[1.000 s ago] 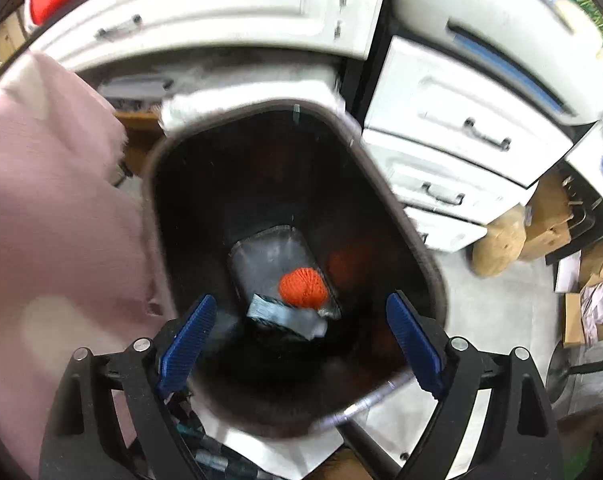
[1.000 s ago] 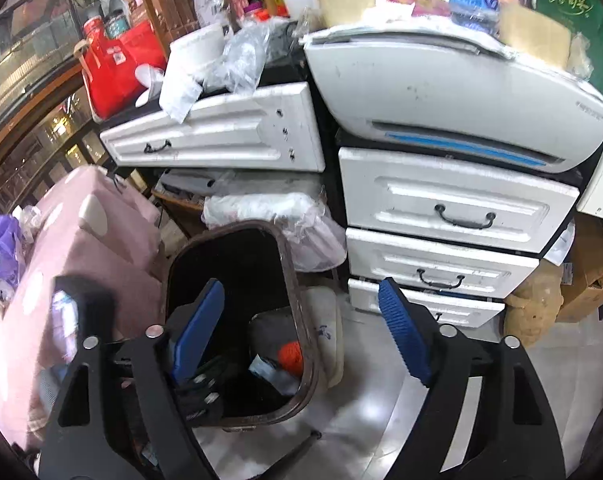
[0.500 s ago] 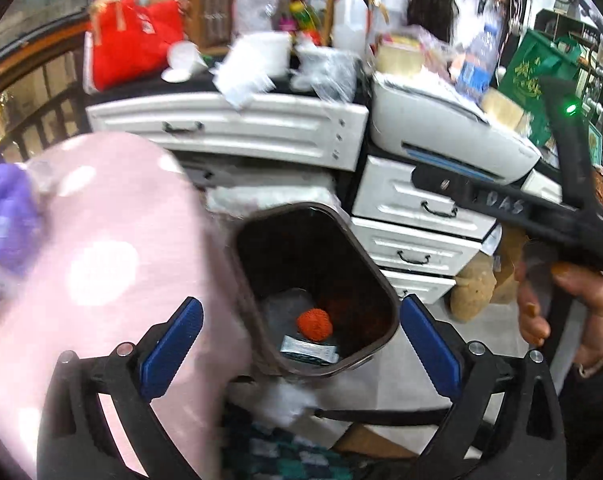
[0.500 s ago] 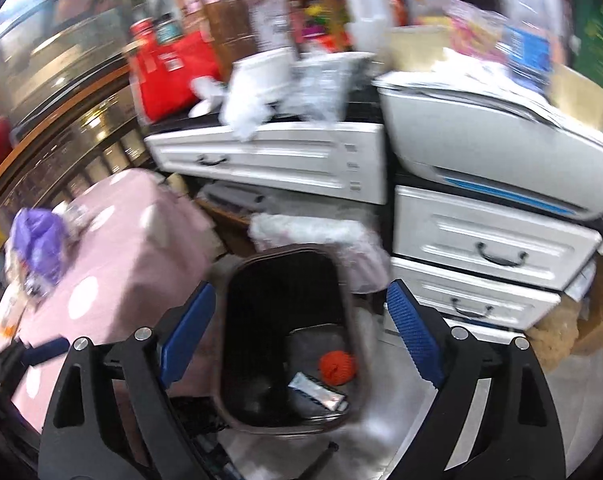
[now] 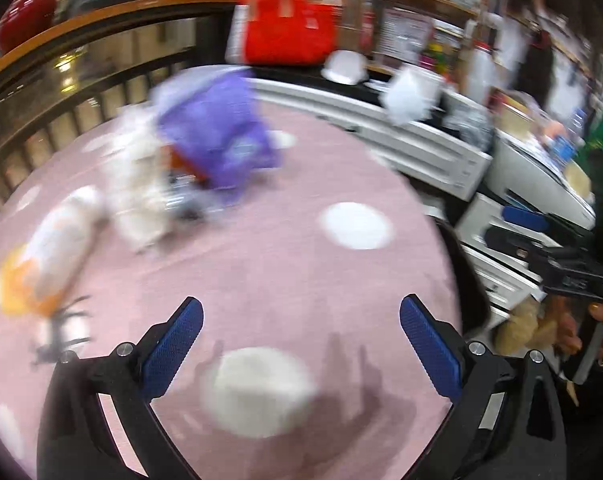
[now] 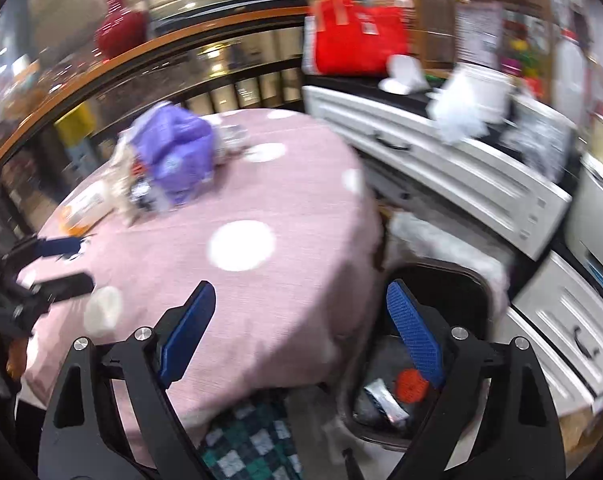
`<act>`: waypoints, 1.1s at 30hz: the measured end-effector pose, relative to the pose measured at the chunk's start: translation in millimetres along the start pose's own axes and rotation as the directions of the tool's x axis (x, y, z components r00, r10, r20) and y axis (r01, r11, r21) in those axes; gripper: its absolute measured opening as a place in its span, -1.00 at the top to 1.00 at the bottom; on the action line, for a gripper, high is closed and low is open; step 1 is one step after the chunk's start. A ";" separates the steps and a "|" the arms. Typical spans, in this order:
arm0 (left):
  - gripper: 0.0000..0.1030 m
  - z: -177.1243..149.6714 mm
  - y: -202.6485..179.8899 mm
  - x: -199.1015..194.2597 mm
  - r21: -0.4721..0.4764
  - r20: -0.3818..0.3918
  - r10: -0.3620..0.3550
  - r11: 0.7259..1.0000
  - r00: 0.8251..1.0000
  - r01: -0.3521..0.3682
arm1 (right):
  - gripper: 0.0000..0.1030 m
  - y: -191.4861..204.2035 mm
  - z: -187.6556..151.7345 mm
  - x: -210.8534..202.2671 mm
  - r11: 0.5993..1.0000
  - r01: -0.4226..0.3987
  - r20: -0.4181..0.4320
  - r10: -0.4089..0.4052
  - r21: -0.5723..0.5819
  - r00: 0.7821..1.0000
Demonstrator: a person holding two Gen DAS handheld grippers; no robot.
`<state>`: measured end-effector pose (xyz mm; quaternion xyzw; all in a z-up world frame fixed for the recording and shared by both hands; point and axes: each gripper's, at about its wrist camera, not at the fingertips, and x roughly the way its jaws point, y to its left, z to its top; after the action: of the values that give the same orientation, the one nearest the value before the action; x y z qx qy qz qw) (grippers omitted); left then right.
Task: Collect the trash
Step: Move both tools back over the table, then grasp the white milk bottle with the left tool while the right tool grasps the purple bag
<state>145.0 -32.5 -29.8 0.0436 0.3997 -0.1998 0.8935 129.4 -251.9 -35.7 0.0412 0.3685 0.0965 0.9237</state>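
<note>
Your left claw and right claw, spread and empty, have swung from bin to desk; purple bag likely next.

Both grippers have swung away from the bin toward the pink table, where a purple bag and other litter now show. The left gripper, earlier above the bin, now hangs over the tablecloth. Both pairs of jaws have just been opening wider, with nothing between them; the right gripper straddles the table edge.
</note>
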 end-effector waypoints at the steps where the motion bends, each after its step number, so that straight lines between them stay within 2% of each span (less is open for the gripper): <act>1: -0.89 -1.5 12.7 -3.5 -0.011 -0.002 0.027 1.000 1.000 -0.027 | -0.68 8.3 2.4 2.6 1.000 -0.011 -0.001 0.011 -0.019 1.000; 6: -0.89 0.5 69.8 -15.5 -0.011 -0.024 0.143 0.990 0.989 -0.143 | -0.68 40.8 12.5 16.6 0.994 -0.069 -0.014 0.068 -0.080 0.998; 11: -0.89 10.5 131.1 -11.0 0.020 -0.097 0.222 0.975 0.970 -0.221 | -0.68 59.3 23.6 28.8 0.989 -0.101 -0.021 0.099 -0.107 0.995; 16: -0.88 27.2 172.4 4.9 0.023 -0.171 0.211 0.977 0.962 -0.210 | -0.68 73.0 33.6 39.0 0.986 -0.111 -0.026 0.108 -0.124 0.994; 20: -0.87 38.3 185.4 30.6 0.062 -0.251 0.202 0.979 0.947 -0.193 | -0.68 76.9 34.7 45.3 0.985 -0.118 -0.036 0.114 -0.126 0.993; 23: -0.80 44.7 189.6 51.0 0.096 -0.313 0.200 0.979 0.929 -0.178 | -0.68 76.6 32.5 50.5 0.985 -0.116 -0.052 0.110 -0.124 0.993; 25: -0.74 47.4 190.5 61.9 0.133 -0.346 0.222 0.973 0.911 -0.187 | -0.68 74.7 31.0 53.8 0.987 -0.114 -0.061 0.108 -0.117 0.992; 28: -0.57 49.9 196.5 78.9 0.150 -0.404 0.230 0.971 0.885 -0.184 | -0.68 71.1 30.3 58.3 0.988 -0.113 -0.072 0.106 -0.104 0.992; 31: -0.48 54.9 205.1 83.4 0.111 -0.420 0.188 0.982 0.888 -0.155 | -0.68 70.2 31.5 60.7 0.988 -0.112 -0.076 0.105 -0.104 0.992; 33: -0.24 58.4 211.6 84.6 0.079 -0.423 0.168 0.986 0.890 -0.148 | -0.68 71.5 32.9 61.3 0.987 -0.113 -0.076 0.105 -0.112 0.992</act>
<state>319.5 120.2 -69.5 0.1387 0.5767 -0.1209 0.7960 185.0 -169.4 -42.5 0.0042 0.3915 0.1695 0.9044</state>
